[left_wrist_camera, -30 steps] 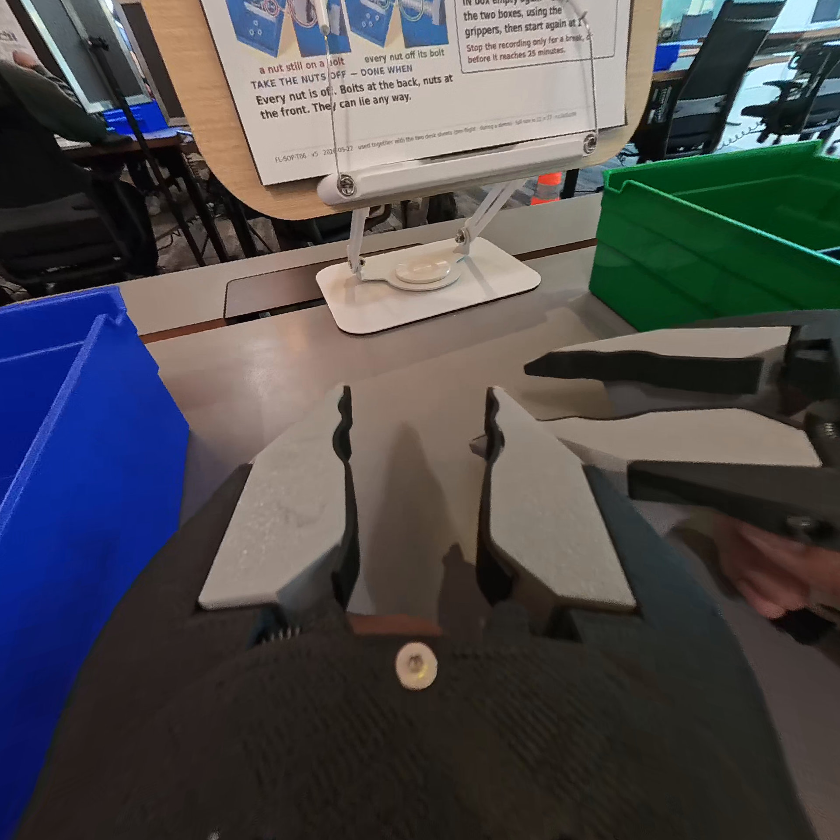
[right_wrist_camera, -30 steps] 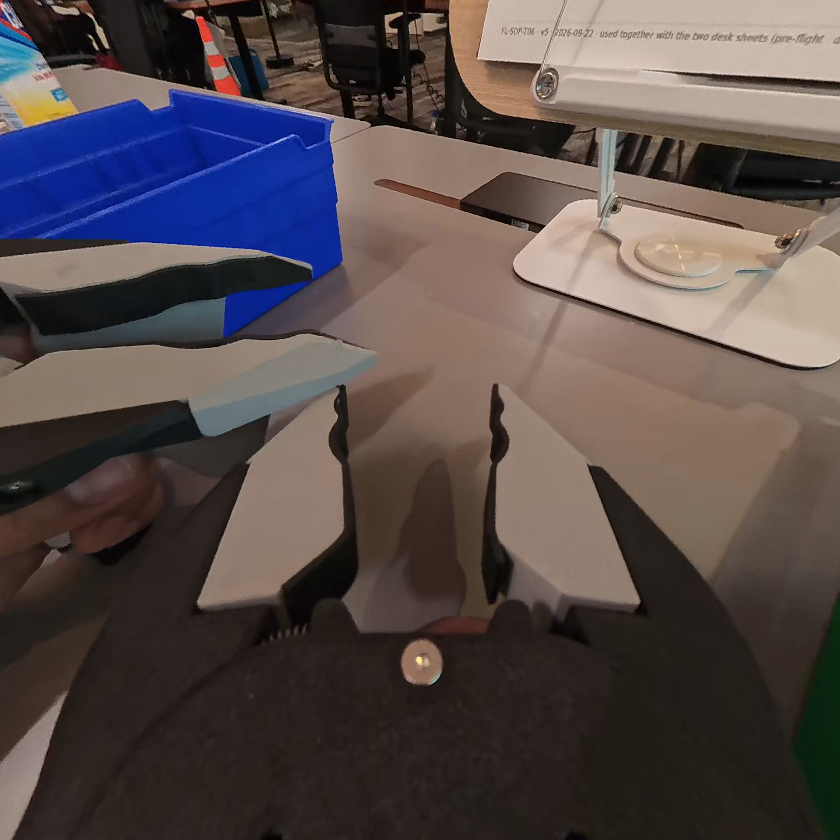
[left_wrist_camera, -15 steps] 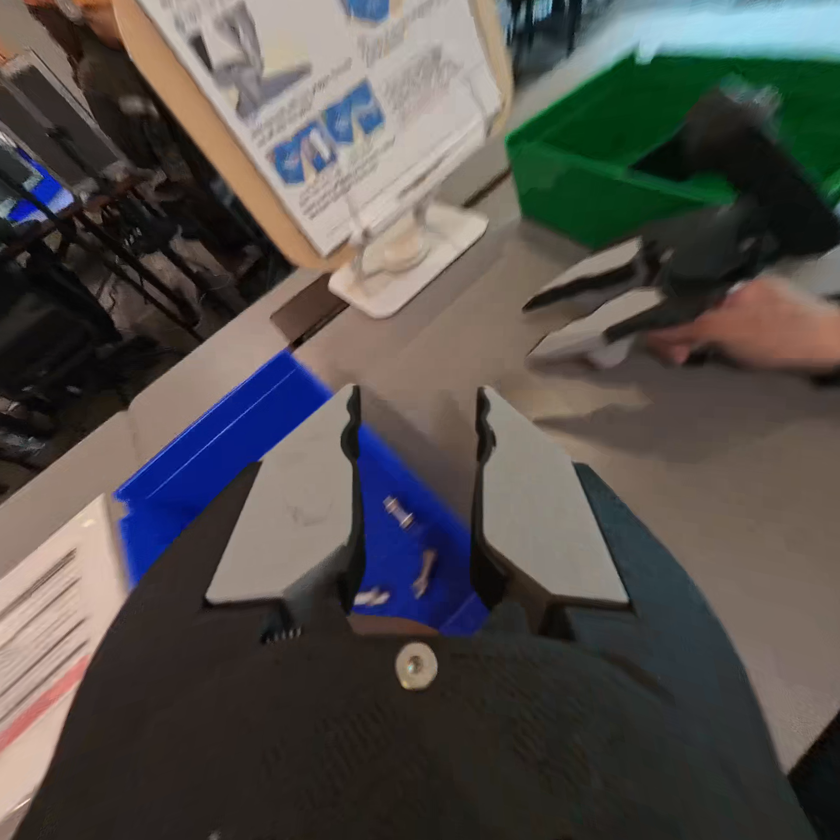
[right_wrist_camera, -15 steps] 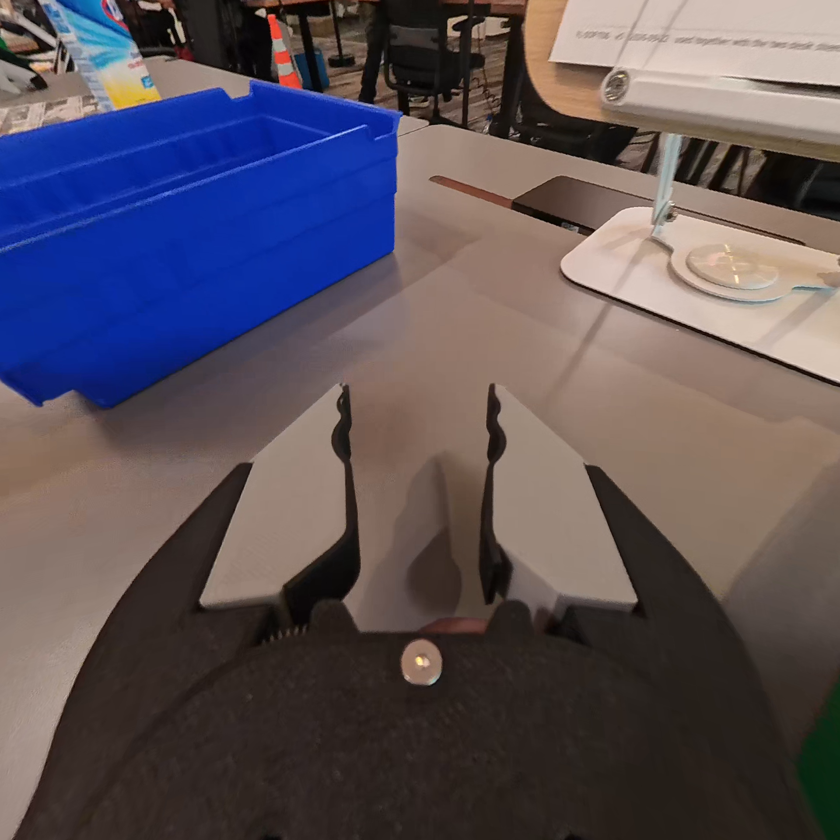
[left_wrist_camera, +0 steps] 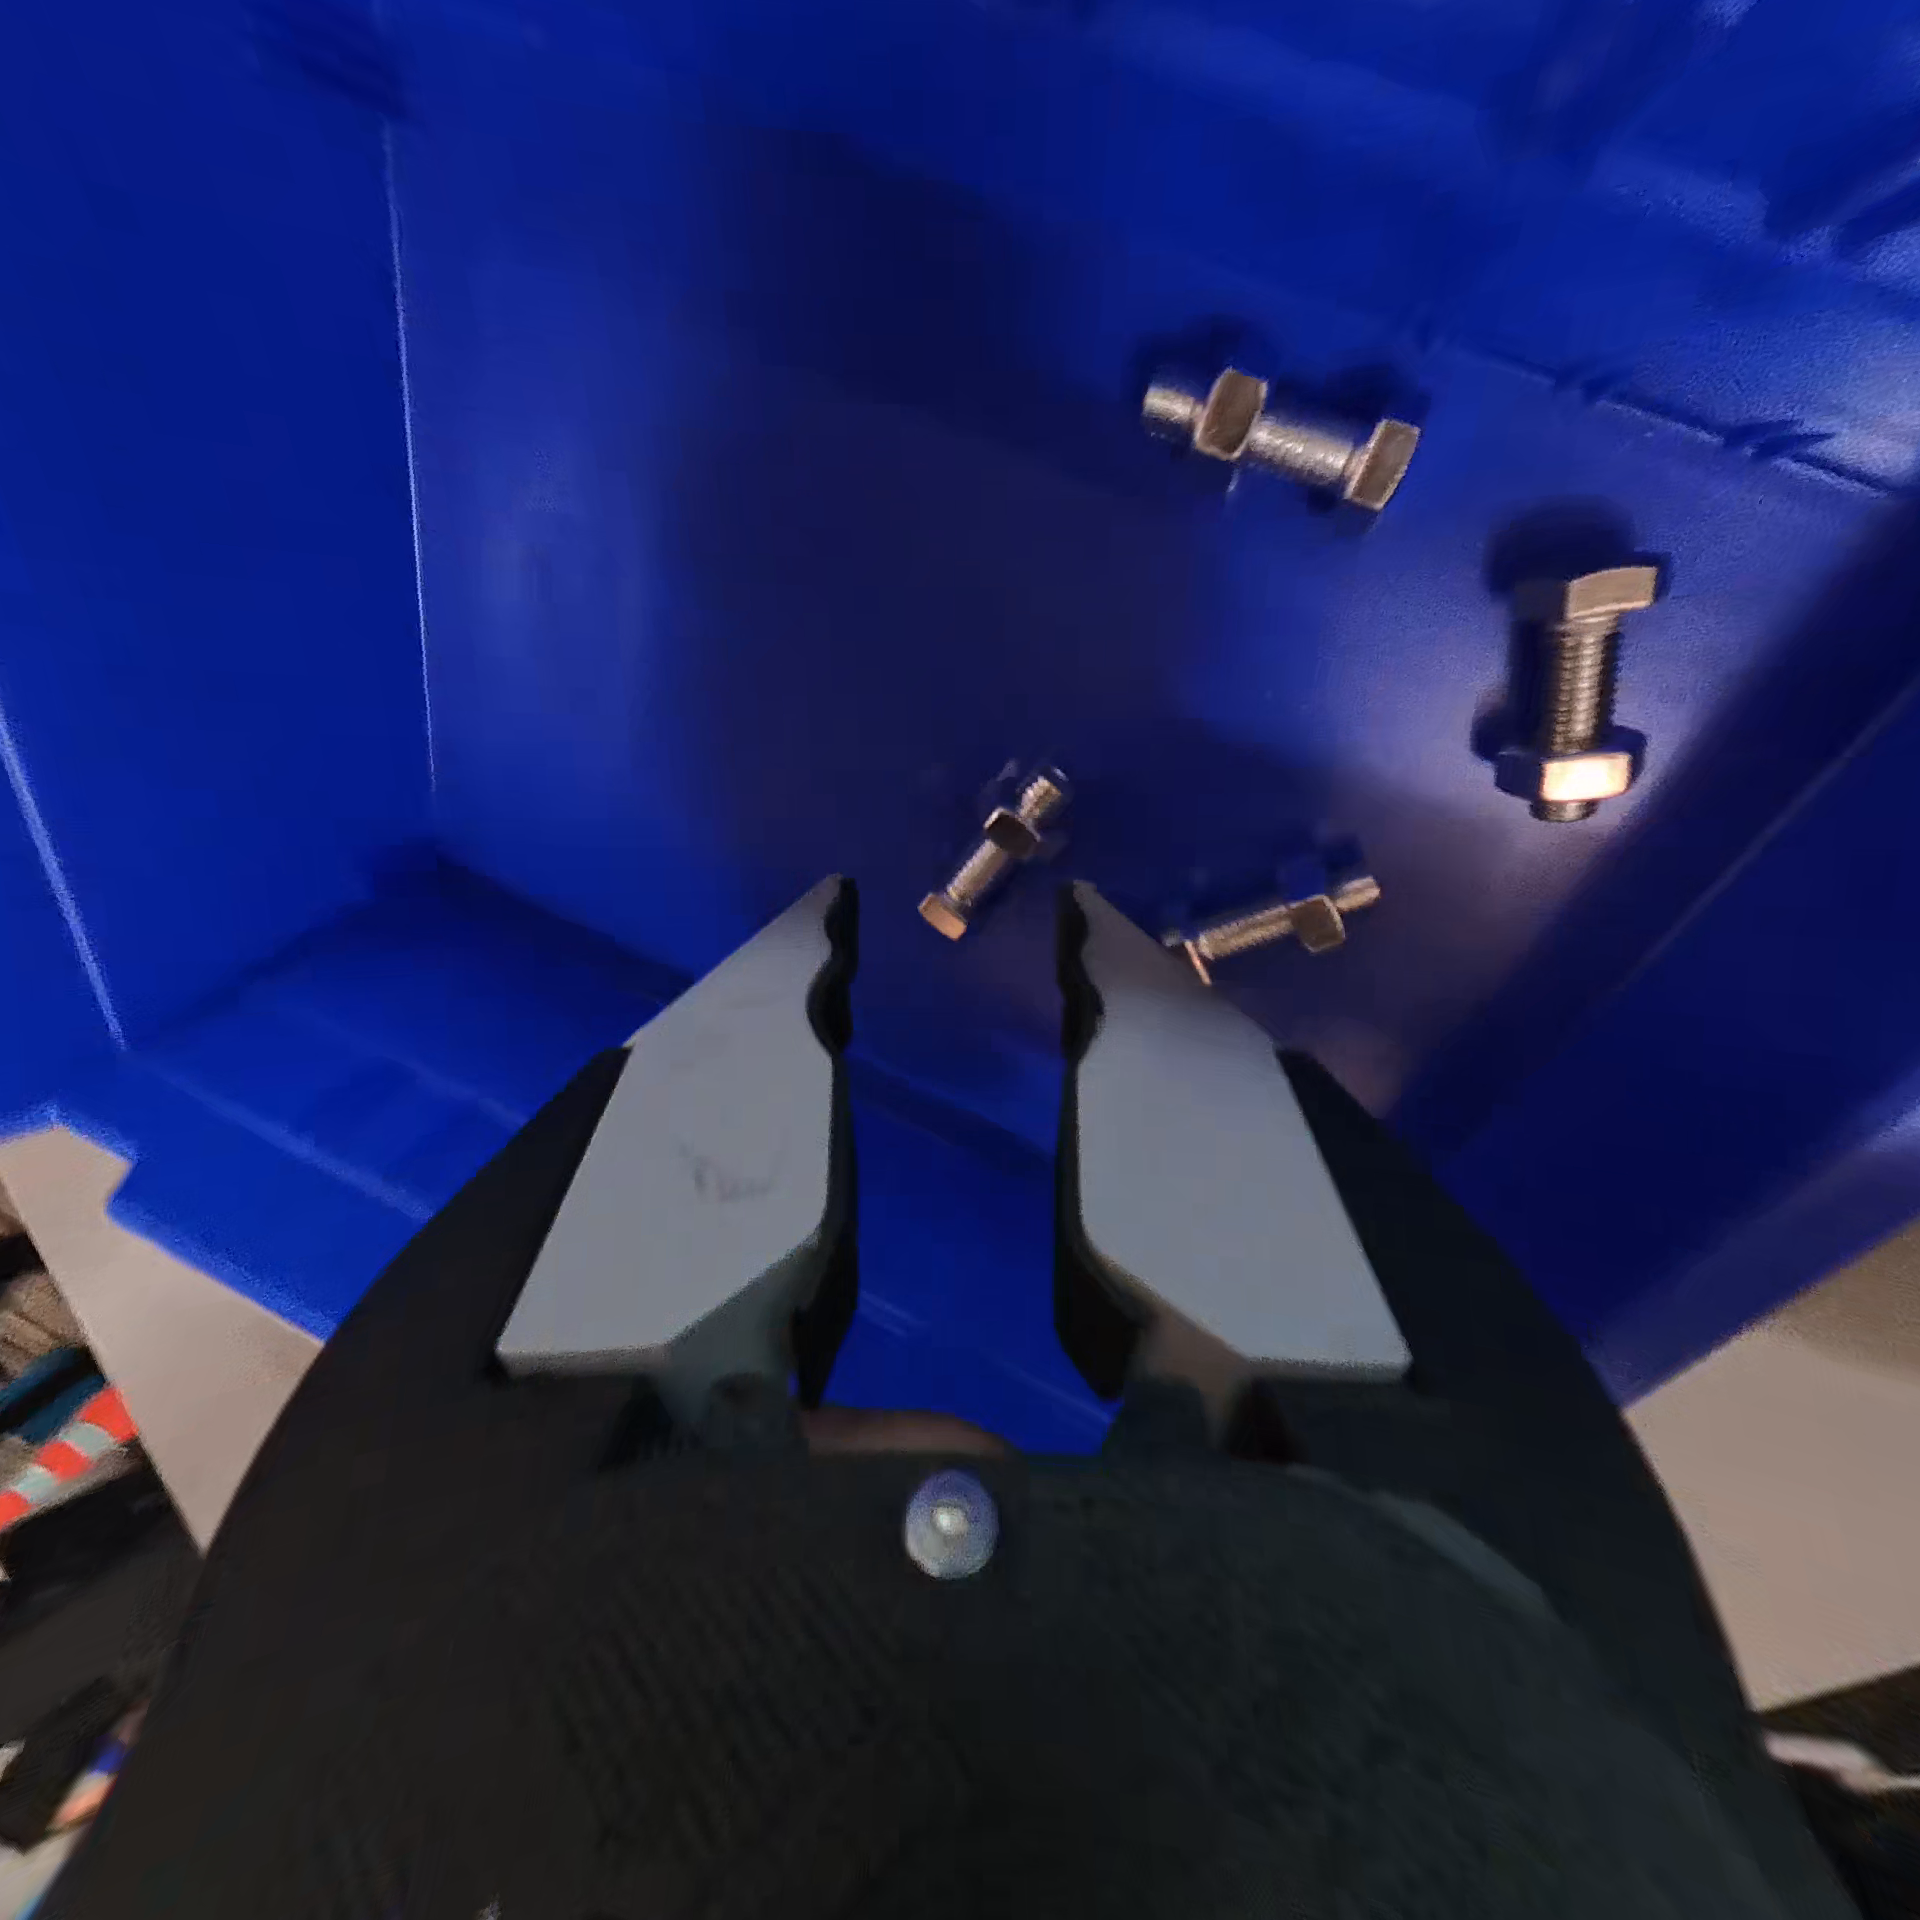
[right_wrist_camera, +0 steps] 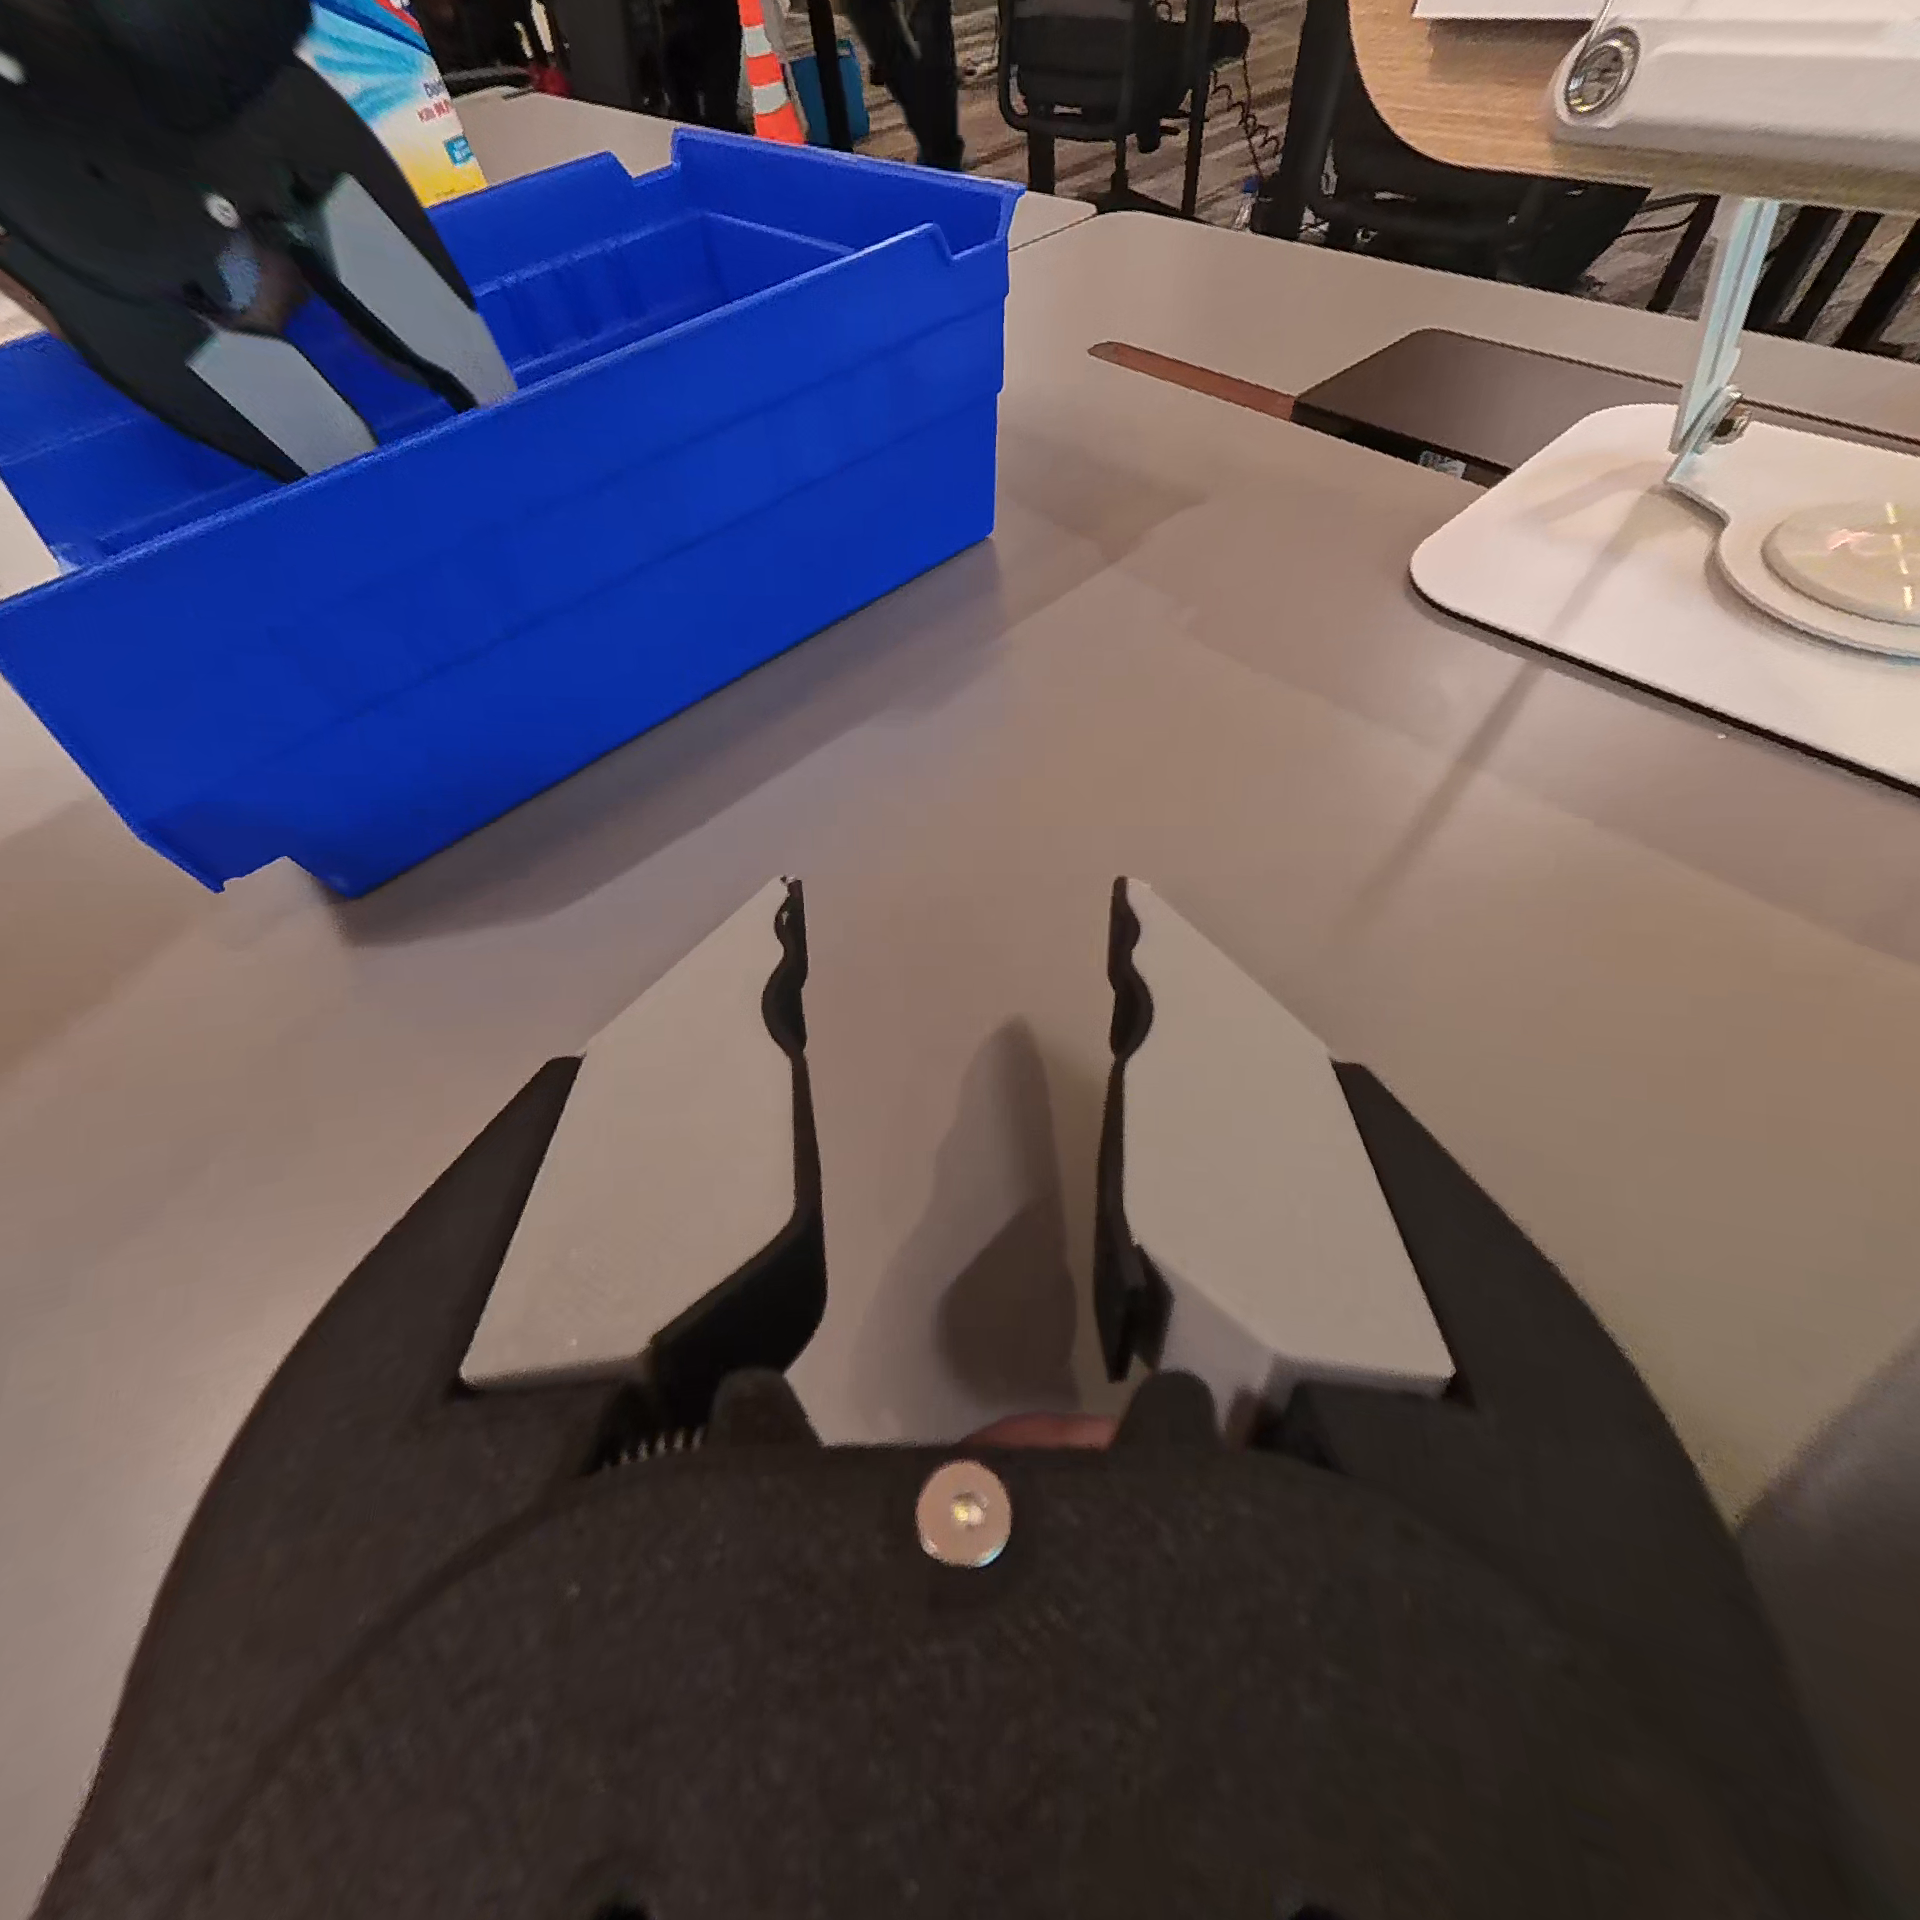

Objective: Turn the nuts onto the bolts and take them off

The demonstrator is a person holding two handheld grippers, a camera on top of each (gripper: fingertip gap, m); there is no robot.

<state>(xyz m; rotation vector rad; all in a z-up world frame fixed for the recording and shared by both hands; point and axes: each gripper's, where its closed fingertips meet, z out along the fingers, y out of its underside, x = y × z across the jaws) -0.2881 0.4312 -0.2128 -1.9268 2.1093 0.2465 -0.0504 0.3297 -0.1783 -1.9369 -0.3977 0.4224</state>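
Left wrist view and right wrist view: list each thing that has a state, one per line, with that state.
Left gripper: open, empty, inside the blue bin.
Right gripper: open, empty, over the table.
Four bolts: lying loose on the bin floor, each with a nut on.

My left wrist camera looks steeply down into the blue bin from close above, its own jaws filling the near half of the picture and the bin's floor and walls the rest. My right wrist camera sits low over the desk, facing level and forward across it, farther back. Both views share the blue bin, which stands at the far left in the right view, with the left gripper reaching into it.
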